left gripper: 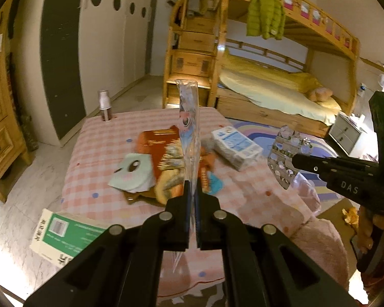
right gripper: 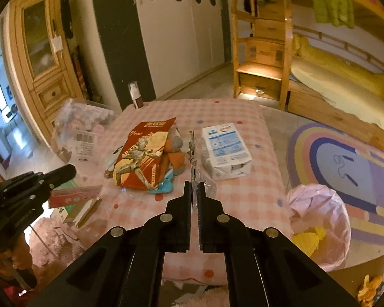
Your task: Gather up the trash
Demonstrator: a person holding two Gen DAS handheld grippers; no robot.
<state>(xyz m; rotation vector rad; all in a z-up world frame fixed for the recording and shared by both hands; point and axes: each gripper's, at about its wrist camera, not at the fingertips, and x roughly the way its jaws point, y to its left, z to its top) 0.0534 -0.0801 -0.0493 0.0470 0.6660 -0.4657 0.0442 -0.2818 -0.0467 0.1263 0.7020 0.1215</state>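
My left gripper point(left gripper: 192, 192) is shut on a clear plastic wrapper point(left gripper: 189, 125) with a pink cartoon print, held upright above the pink checked table point(left gripper: 97, 179). My right gripper point(right gripper: 195, 192) is shut on an empty silver blister pack point(right gripper: 192, 153), seen edge-on here and flat in the left wrist view point(left gripper: 284, 158). On the table lie a red and orange snack bag point(right gripper: 140, 158), a tissue pack point(right gripper: 225, 151) and a pale paper with a cartoon face point(left gripper: 133, 171). A bin with a pink bag point(right gripper: 317, 220) stands to the table's right.
A spray bottle point(right gripper: 135, 94) stands at the table's far corner. A green and white box point(left gripper: 61, 232) lies left of the table, with a clear toy package point(right gripper: 82, 128) nearby. A bunk bed point(left gripper: 281, 76), rainbow rug point(right gripper: 345, 163), wardrobe and wooden cabinet surround the table.
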